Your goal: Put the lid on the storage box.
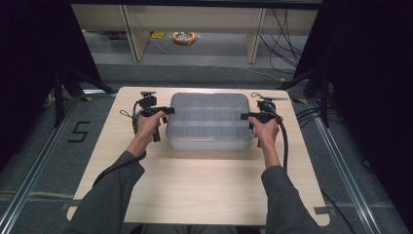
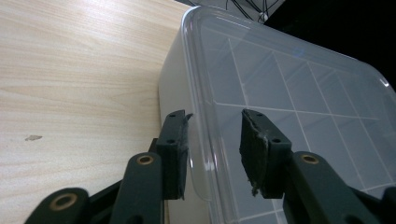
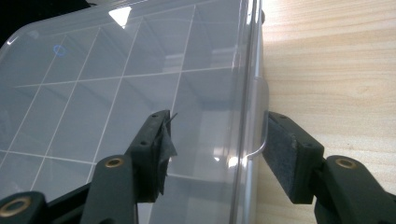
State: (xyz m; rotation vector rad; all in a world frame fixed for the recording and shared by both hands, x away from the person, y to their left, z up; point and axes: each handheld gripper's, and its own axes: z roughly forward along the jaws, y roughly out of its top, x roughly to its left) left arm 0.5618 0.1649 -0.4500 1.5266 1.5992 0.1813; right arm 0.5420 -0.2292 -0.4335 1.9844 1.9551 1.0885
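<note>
Gripping from both ends, you have the left hand-held gripper and the right hand-held gripper each straddling the lid rim of the clear plastic organizer box, which sits in the middle of the far half of the tabletop. Both sets of jaws stand apart around the rim with gaps showing, so nothing is clamped yet.

If you close on the lid's edge alone, you may lift the lid off instead of the box. The smooth, glossy plastic could also slip between the pads, and the left gripper's pads look frayed, which weakens the hold. Uneven lifting would tilt the box.

It is a rounded-corner rectangle, translucent, with thin dividers forming a grid of compartments. The tabletop is pale, matte wood grain.
</note>
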